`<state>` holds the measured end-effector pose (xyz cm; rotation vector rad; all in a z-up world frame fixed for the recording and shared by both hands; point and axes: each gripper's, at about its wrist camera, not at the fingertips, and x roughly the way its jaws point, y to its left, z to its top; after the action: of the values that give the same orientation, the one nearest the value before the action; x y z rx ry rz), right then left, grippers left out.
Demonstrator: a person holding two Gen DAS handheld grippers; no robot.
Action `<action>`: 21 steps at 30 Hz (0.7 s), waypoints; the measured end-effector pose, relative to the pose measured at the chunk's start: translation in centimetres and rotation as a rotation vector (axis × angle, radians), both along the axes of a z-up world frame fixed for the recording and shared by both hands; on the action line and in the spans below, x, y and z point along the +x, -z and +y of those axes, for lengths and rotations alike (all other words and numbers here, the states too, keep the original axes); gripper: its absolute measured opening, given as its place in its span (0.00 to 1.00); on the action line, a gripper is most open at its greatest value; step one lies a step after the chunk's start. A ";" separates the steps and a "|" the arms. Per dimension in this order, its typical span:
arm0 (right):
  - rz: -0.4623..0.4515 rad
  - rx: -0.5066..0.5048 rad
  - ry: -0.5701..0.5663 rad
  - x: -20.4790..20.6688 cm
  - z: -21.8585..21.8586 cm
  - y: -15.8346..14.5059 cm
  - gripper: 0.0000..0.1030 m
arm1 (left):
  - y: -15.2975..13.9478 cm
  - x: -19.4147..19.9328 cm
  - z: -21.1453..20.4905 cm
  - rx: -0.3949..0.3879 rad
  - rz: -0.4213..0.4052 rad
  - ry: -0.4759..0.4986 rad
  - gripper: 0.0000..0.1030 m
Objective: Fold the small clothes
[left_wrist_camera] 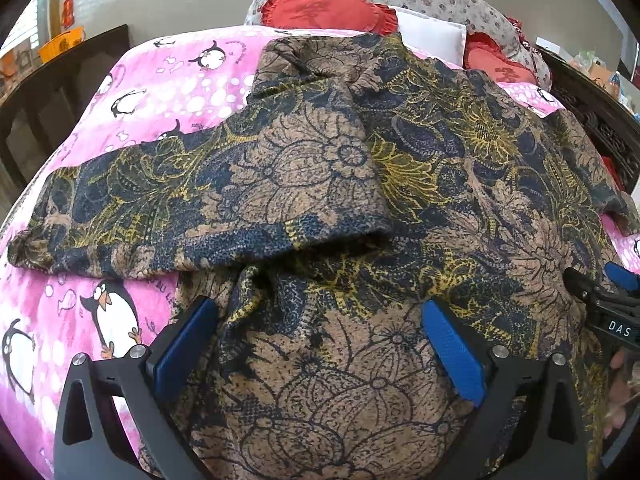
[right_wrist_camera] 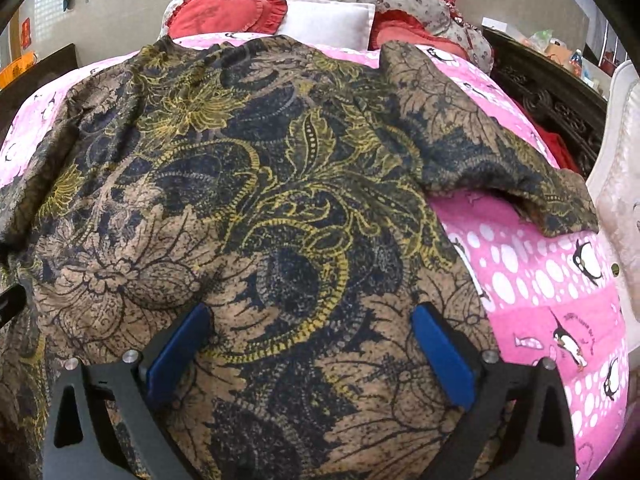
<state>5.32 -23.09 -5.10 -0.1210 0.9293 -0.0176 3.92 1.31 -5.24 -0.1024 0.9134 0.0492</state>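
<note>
1. Bare quilt [right_wrist_camera: 532,280] is lying open right of the shirt [right_wrist_camera: 256,208].
2. Cushions [right_wrist_camera: 224,14] are blocking the far end.
3. The right claw [left_wrist_camera: 616,292] is crowding the left claw's [left_wrist_camera: 320,344] right side.

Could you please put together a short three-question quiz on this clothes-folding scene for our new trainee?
1. True or false: both grippers are shut on the garment.
2. What lies directly under the floral garment? A) a wooden table B) a pink penguin-print bedspread C) a tiled floor
3. Fill in the blank: in the left wrist view, one sleeve extends to the ____ side of the picture.

Key
1. False: the left gripper and the right gripper both have their jaws spread wide over the fabric.
2. B
3. left
</note>
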 end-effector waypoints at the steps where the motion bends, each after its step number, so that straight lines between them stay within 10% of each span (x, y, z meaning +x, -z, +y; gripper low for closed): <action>1: 0.000 -0.002 0.000 0.0 0.1 0.0 1.00 | 0.1 -0.1 0.0 0.000 0.000 -0.001 0.85; 21: -0.002 -0.008 -0.001 -0.2 0.0 0.0 1.00 | 0.1 -0.4 0.0 0.000 -0.003 0.000 0.85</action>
<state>5.10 -23.07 -5.07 -0.1285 0.9276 -0.0204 3.57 1.35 -5.32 -0.1022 0.9107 0.0496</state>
